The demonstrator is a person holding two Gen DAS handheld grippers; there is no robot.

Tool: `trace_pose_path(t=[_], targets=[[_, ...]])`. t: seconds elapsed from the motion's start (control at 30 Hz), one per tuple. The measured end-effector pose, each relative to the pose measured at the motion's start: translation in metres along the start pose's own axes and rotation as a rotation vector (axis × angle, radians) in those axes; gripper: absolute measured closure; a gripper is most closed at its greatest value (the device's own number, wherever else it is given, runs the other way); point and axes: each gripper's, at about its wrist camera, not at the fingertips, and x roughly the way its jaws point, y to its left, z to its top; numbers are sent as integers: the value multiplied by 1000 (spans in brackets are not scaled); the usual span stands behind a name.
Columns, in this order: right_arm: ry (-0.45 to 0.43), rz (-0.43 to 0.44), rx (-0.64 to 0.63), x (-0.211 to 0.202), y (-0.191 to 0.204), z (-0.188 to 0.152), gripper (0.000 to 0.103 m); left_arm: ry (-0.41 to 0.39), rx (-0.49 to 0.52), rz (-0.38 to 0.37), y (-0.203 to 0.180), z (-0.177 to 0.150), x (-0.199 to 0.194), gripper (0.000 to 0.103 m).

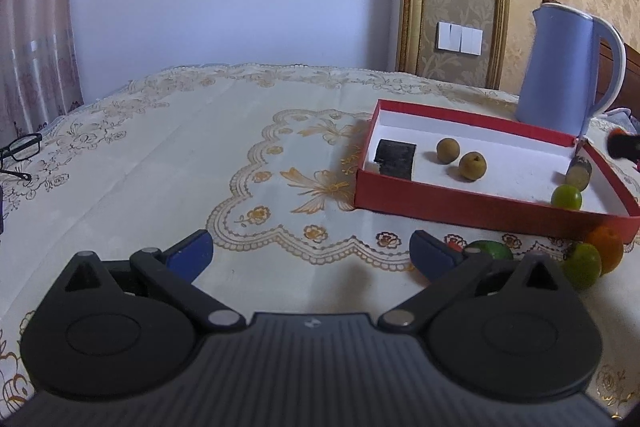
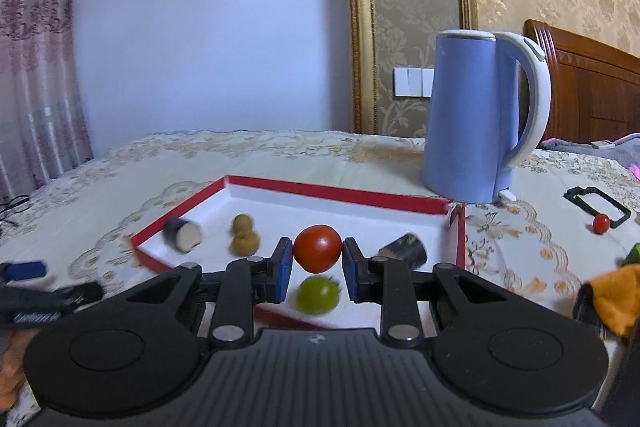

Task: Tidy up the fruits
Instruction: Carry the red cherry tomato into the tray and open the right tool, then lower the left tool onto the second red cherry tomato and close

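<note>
Right tool (image 2: 317, 259) grasps a red tomato (image 2: 318, 247) above the red box (image 2: 340, 193).
Left tool (image 1: 311, 251) is spread wide over the bench (image 1: 160, 163); a green fruit (image 2: 318, 295) lies just below the tomato.

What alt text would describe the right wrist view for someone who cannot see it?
The right gripper holds a red tomato between its jaws over a red box containing a green tomato and brown fruits; a blue kettle stands behind.

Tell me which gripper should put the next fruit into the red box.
Right. The right gripper already holds a red tomato above the red box, over a green tomato. The left gripper is open and empty.
</note>
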Motion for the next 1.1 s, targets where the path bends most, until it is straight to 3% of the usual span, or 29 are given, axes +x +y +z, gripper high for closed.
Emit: trace_pose_path(t=[0.4, 0.67, 0.83, 1.1], targets=[[124, -99, -15, 95, -8, 20, 77, -1, 21, -11, -4, -1, -2, 0], [179, -153, -52, 122, -5, 16, 76, 9, 40, -9, -6, -2, -1, 0], [133, -150, -40, 99, -4, 19, 76, -15, 34, -15, -5, -2, -3, 0], [-49, -71, 36, -8, 7, -12, 76, -28, 32, -130, -4, -1, -12, 0]])
